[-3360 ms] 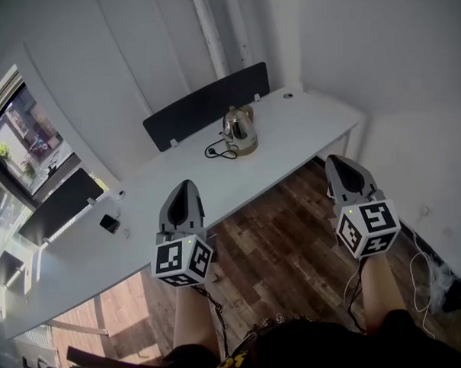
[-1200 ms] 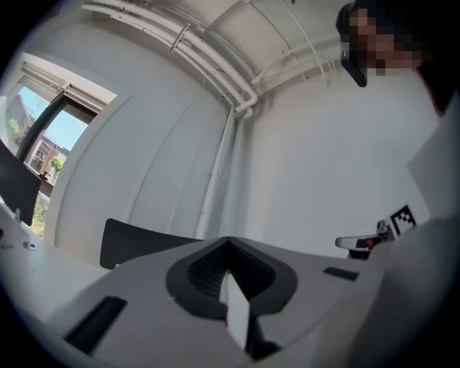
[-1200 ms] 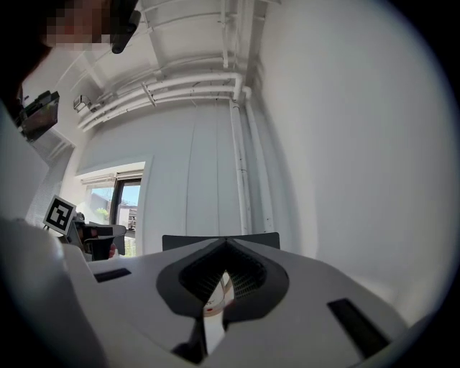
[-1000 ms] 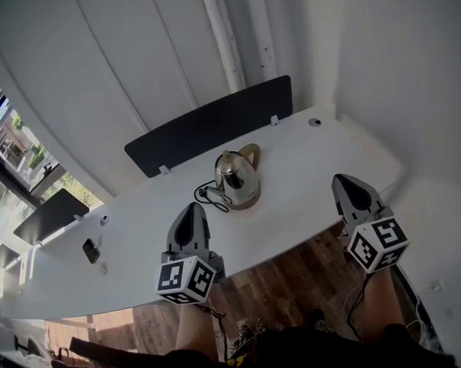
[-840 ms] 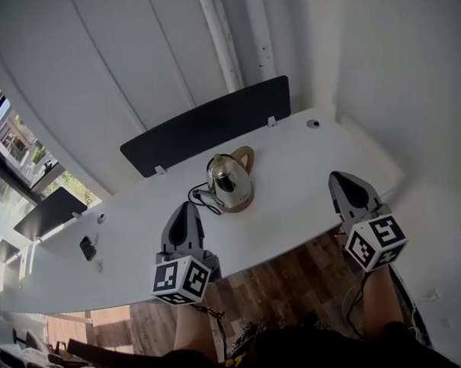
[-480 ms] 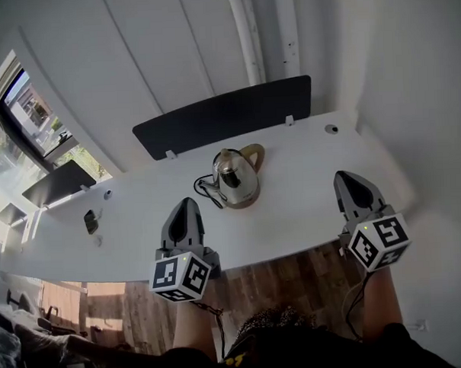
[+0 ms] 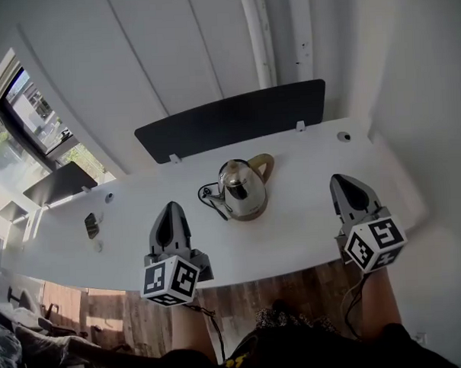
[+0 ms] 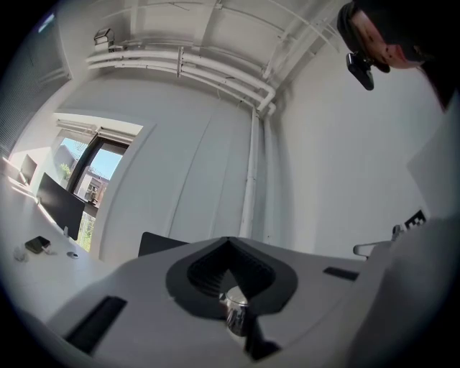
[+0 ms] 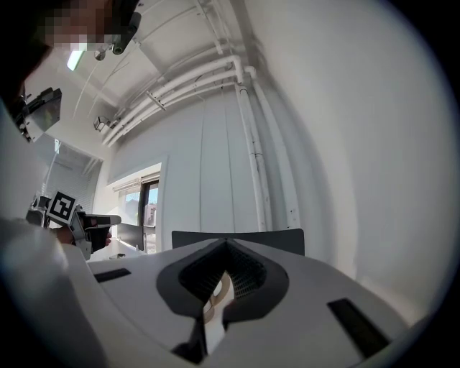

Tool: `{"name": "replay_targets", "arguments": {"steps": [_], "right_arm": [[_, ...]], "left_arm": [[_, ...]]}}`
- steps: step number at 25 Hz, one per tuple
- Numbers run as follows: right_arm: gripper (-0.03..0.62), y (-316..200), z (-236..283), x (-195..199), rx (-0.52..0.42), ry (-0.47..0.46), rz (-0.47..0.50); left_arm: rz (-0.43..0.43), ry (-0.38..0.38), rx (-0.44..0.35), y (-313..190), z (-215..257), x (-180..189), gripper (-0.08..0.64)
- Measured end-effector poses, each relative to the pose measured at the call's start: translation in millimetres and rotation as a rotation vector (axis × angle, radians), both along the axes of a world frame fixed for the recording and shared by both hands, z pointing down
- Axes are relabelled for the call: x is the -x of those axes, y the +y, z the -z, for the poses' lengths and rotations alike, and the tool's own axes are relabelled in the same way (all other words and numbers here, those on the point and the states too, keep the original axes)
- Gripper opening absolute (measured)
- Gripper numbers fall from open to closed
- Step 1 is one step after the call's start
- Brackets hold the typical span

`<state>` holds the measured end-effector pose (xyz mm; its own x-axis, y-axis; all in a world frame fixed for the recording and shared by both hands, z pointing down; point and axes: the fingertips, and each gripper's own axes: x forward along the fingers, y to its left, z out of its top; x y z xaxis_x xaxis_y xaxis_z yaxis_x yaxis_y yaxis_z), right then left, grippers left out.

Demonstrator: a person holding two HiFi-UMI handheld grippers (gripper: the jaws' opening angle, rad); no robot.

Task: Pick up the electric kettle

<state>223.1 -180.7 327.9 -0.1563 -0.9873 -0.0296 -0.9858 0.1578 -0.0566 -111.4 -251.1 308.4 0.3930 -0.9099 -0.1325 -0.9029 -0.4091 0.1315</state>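
Wooden floor (image 7: pixel 243 297) lies nearest, at 6 o'clock, and stops where the near edge of the long white surface (image 7: pixel 309 229) crosses the head view. Both tongs hang over that edge and point toward 12 o'clock. The left tongs (image 7: pixel 171 211) have their jaws closed together with nothing gripped. The right tongs (image 7: pixel 345 183) are likewise shut tight and empty. Bare surface lies open between the two and ahead of each.

The electric kettle (image 7: pixel 244 188) stands upright mid-surface, between the tongs and touching neither. It is near the left tongs at about their 2 o'clock, and farther from the right tongs at their 9 o'clock. Its tan handle faces 1 o'clock, and a black cord (image 7: pixel 210 195) lies coiled at its 9 o'clock side.

At 12 o'clock beyond the kettle, a dark divider panel (image 7: pixel 235 118) stands along the far edge and closes that side. The surface's end at 3 o'clock sits close to a white wall. Toward 9 o'clock the surface runs on, carrying a small dark object (image 7: pixel 91 224), to a window (image 7: pixel 29 112). White pipes (image 7: pixel 256 33) climb the far wall.
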Motion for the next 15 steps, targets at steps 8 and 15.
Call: {"name": "replay_targets", "arguments": {"steps": [8,15], "right_arm": [[0.006,-52,2,6,0.024,0.032,0.006],[0.006,-87,-10,25,0.041,0.041,0.059]], "left_arm": [[-0.008,0.004,0.013,-43,-1,1,0.002],[0.047,0.018,0.021,-65,-5,22,0.002]]}}
